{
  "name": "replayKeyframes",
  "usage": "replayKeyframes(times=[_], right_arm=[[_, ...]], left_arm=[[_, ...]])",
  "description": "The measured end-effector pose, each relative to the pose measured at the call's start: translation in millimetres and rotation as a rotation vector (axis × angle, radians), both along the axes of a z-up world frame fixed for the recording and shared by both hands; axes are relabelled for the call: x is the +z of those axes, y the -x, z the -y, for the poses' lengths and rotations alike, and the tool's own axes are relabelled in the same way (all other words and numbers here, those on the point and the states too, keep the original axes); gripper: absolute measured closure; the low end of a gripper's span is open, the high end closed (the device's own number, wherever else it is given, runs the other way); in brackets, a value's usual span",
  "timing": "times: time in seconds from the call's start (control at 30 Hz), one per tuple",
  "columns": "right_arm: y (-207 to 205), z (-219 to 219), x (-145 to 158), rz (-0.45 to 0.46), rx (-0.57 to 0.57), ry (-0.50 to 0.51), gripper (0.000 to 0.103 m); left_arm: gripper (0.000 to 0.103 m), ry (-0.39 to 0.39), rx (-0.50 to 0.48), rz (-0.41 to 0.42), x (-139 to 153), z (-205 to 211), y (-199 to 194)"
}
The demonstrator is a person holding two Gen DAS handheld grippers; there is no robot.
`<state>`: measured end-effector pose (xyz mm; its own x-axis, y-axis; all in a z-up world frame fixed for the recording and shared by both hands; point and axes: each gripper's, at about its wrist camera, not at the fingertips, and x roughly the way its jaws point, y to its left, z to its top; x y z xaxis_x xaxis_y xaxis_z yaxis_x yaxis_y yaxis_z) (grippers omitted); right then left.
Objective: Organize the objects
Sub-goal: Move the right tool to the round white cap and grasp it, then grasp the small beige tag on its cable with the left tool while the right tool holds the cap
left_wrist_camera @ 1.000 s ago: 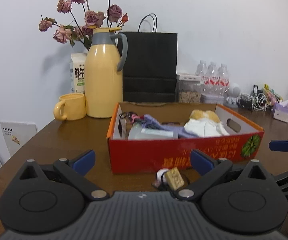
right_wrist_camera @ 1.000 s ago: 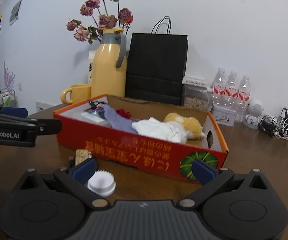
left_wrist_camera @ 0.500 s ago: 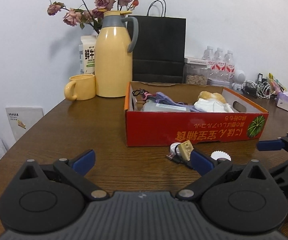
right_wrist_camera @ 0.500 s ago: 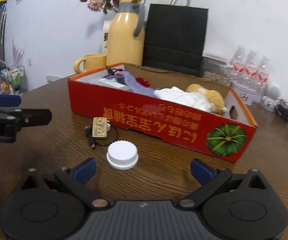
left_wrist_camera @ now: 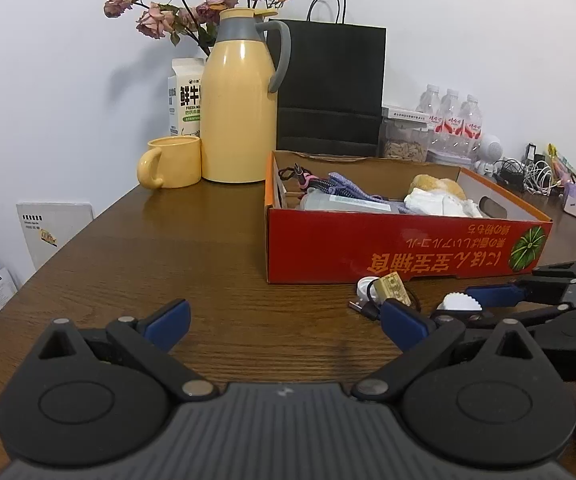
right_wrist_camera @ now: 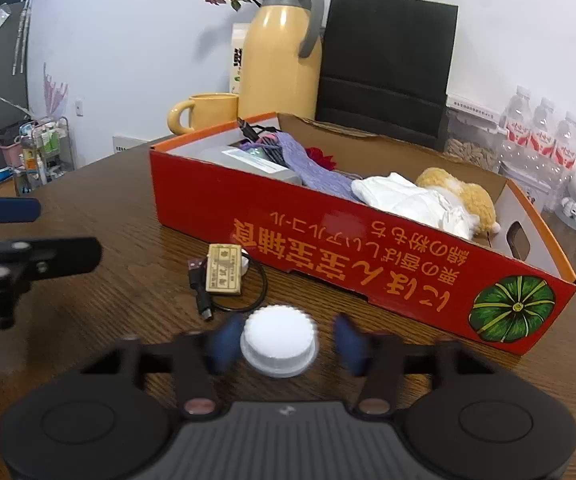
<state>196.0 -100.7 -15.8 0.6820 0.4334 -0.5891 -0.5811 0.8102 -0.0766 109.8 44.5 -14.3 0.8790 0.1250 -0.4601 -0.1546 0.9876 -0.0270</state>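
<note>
The box point(right_wrist_camera: 367, 248) already held several items, while the cap point(right_wrist_camera: 278, 334), block point(right_wrist_camera: 224, 274) and cable point(right_wrist_camera: 204, 300) lay on the table point(left_wrist_camera: 208, 264) before it; the right gripper point(right_wrist_camera: 280, 338) was closing around the cap, the left gripper point(left_wrist_camera: 284, 320) gaped empty.

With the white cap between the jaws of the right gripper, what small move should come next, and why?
Probably finish the closing, then lift. The right gripper has its jaws closing around the white cap, with a gap still showing on the right side. The cap sits on the table in front of the red box, where it likely belongs.
</note>
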Motion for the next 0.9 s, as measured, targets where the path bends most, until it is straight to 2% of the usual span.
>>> replayKeyframes(times=[0.33,0.47,0.63,0.9], right_arm=[[4.6,2.0,3.4,0.033,0.004,-0.015,0.065],[15.0,13.6,12.4,0.141,-0.060,-0.085,0.065],[28.2,29.4,20.1,0.277,-0.147,-0.125,0.065],[26.7,49.0,24.2,0.304,-0.192,-0.158,0.065]], left_arm=[[0.000,-0.014,0.013,-0.006,-0.7,3.0,-2.5],[0.000,-0.019,0.014,-0.008,-0.8,5.4,-2.8],[0.000,-0.027,0.014,-0.014,-1.0,8.9,-4.1],[0.000,-0.042,0.006,-0.023,-1.7,16.7,-10.1]])
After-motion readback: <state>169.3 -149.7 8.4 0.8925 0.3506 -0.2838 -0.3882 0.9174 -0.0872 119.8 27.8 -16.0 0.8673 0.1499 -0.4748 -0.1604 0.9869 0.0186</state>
